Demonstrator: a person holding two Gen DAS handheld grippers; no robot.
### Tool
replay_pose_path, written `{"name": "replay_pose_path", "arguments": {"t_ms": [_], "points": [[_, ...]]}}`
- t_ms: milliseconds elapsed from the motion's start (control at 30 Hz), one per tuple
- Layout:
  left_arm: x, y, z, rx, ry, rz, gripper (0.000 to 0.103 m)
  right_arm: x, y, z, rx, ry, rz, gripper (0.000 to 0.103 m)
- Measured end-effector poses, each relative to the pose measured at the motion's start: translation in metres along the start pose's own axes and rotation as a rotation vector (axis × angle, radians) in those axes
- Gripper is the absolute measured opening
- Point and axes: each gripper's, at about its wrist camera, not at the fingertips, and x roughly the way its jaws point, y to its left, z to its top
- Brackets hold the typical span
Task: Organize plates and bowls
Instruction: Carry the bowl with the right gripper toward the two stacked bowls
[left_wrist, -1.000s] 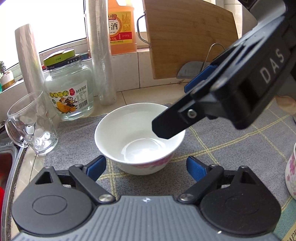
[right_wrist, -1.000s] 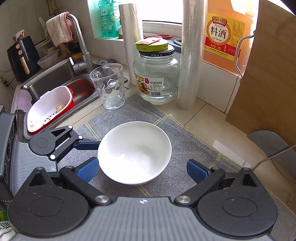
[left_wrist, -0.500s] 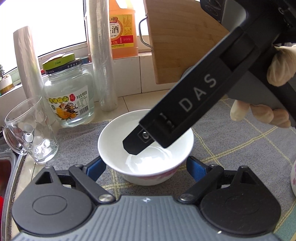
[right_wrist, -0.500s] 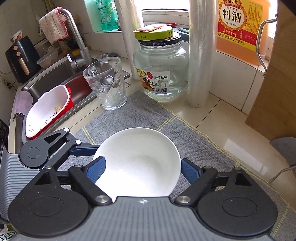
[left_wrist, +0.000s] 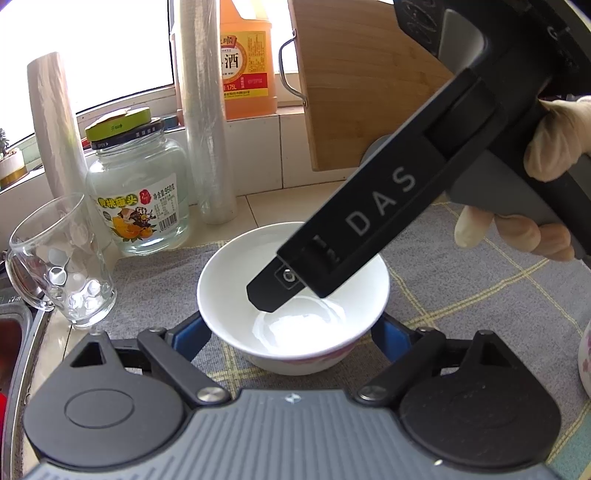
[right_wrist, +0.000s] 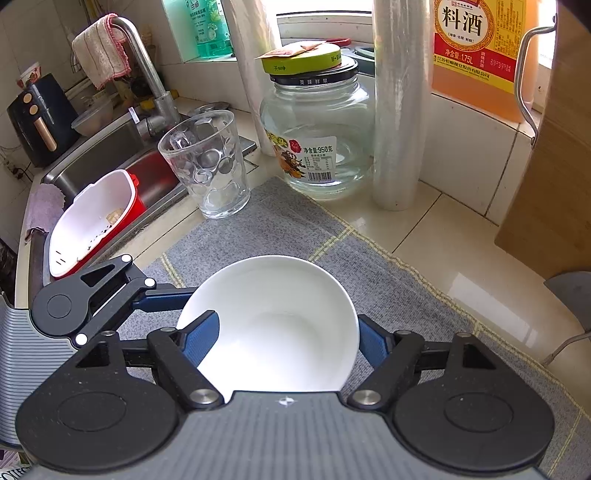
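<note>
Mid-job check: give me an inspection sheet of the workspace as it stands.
Surface: grey mat on tiled counter.
Job's things: white bowl upright on mat; another dish's edge at right.
Clutter: glass mug, jar, two film rolls, cooking-wine jug, cutting board.
Grippers: left gripper open, straddling bowl; right gripper open, fingers flanking bowl.
Cables: nothing seen.
Surroundings: sink, faucet, colander, window.

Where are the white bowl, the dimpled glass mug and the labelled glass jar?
white bowl (right_wrist: 280, 325): right wrist view, on its inner wall.
glass mug (right_wrist: 210, 166): right wrist view, on its dimpled side.
glass jar (left_wrist: 142, 206): left wrist view, on its paper label.
</note>
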Motion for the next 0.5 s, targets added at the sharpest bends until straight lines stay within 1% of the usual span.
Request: {"name": "replay_pose_path", "arguments": {"t_ms": [200,500], "points": [[-0.01,-0.005,0.001,0.012,0.003,-0.015,0.092,-0.008,0.004,-0.005,0.008,-0.002,0.004,0.084],[-0.035,-0.019,0.001,0.047,0.004,-0.052,0.092,-0.037,0.018,-0.021,0.014,-0.02,0.0,0.084]]}}
